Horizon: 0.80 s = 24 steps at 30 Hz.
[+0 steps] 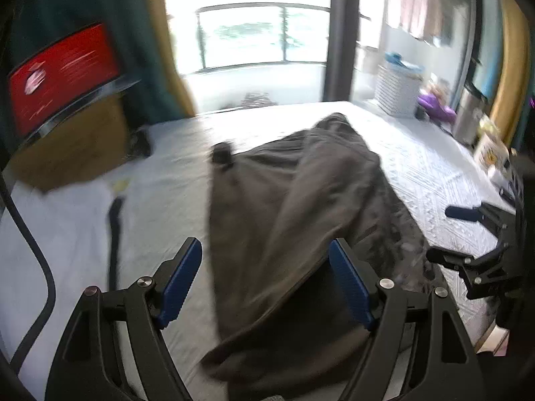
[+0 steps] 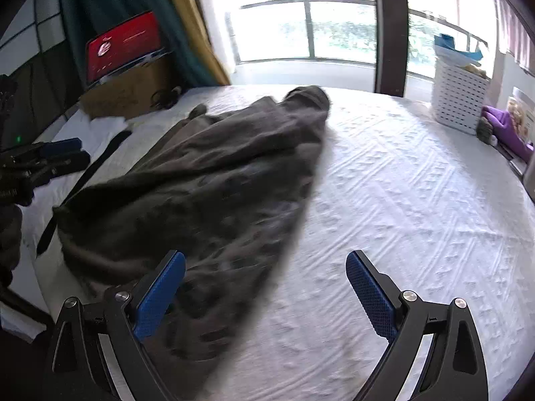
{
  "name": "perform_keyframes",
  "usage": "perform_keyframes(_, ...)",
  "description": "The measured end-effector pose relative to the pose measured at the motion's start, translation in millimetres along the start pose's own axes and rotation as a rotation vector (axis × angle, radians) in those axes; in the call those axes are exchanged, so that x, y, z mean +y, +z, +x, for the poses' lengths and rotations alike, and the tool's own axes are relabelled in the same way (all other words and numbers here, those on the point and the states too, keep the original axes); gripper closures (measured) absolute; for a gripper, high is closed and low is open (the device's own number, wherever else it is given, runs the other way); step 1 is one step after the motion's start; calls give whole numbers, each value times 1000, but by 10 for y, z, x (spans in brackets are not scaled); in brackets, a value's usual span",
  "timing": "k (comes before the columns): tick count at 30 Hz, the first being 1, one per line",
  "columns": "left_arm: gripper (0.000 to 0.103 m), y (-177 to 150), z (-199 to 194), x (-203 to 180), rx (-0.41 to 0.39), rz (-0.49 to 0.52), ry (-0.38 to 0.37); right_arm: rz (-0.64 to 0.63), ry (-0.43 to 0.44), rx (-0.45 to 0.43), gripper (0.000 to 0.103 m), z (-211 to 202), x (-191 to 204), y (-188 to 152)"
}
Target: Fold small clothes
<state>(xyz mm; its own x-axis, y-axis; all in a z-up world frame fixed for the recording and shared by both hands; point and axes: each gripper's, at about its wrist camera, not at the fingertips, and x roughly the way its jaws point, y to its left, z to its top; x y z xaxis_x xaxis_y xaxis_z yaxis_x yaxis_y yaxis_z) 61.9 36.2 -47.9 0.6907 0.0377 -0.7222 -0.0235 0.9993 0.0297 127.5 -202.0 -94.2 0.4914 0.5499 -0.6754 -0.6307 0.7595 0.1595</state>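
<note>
A dark brown-grey garment (image 1: 291,207) lies rumpled and lengthwise on the white bedsheet (image 1: 434,167). In the left wrist view my left gripper (image 1: 265,257) hovers over the garment's near end, its blue pads wide apart and nothing pinched between them. In the right wrist view my right gripper (image 2: 265,269) stands open above the garment's (image 2: 200,180) right edge, one pad over cloth, the other over bare bedsheet (image 2: 418,200). Each gripper shows at the side of the other's view: the right gripper (image 1: 468,234) at the right, the left gripper (image 2: 50,157) at the left.
A cardboard box (image 2: 130,90) with a red-screened laptop (image 2: 123,43) stands at the bed's far left. A white laundry basket (image 2: 459,97) and purple cloth (image 2: 508,127) sit at the far right. A black strap (image 2: 87,173) lies left of the garment. Window beyond.
</note>
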Motion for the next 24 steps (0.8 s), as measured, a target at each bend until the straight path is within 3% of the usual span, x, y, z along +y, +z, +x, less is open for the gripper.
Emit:
perform_keyframes(11,24,448,663,-804,42,303,-62,76,-48,-22,5,82,-520,209)
perform_keyframes(20,25,599,1105,-1045,107,393,-82,121,-63,0,5,207,-835,284)
perform_keyframes(22,31,643,1138,-1018,100,385,-113,130,-55,13,5,257,-864,268)
perform_keyframes(24,62,685,1180,-977,112,364,-129,134,-48,21,5,293,-882,264)
